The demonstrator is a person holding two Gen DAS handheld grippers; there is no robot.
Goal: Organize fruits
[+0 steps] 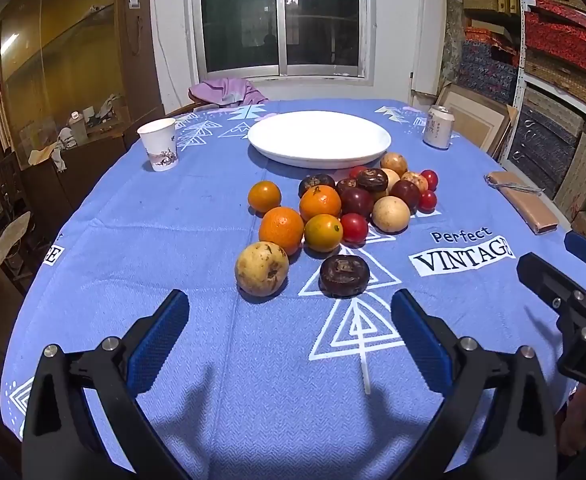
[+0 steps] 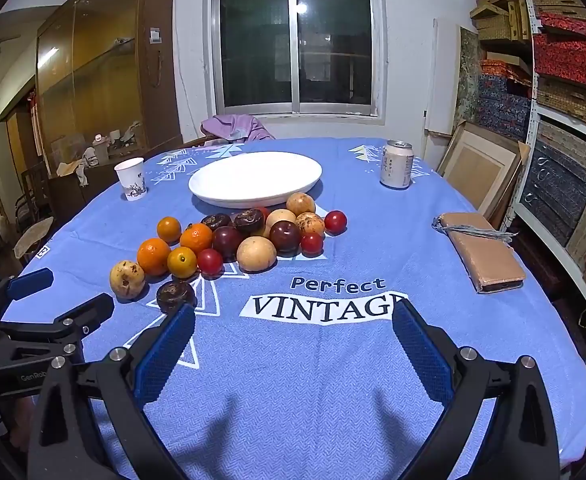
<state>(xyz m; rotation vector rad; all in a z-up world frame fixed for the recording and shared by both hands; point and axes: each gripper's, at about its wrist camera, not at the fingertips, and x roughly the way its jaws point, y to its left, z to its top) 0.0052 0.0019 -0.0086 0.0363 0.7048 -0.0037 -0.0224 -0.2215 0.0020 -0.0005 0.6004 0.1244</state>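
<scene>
Both grippers were spread wide with nothing between the pads, so no fruit was picked up at this point. The left gripper [image 1: 289, 328] hung over bare cloth just short of the pile, its blue pads [image 1: 159, 340] framing a dark fruit [image 1: 344, 276] and a yellow fruit [image 1: 261, 269] that sat nearest to it. The right gripper [image 2: 293, 340] hovered further to the right, over the "VINTAGE" print [image 2: 325, 307], pads [image 2: 421, 350] equally apart, with the fruit off to its left. Moving outward, the pile [image 1: 341, 210] was all loose on the tablecloth [image 1: 253, 380]: a few oranges [image 1: 281, 229], some small red ones [image 1: 354, 227], dark purple ones [image 1: 357, 201] and pale round ones [image 1: 391, 214], bunched together just in front of the plate [image 1: 319, 138]. The plate was totally empty and white, touching nothing except maybe the shadow of the back fruits. Further out there was a paper cup [image 1: 161, 144] on the left, a can [image 1: 438, 127] on the right, and a brown wallet thing [image 2: 483, 256] near the right edge, none of it in the way. So, my read: basically zero progress, every single piece was left to sort, presumably onto that plate, and the near dark or yellow fruit looked like the easiest first grab.
</scene>
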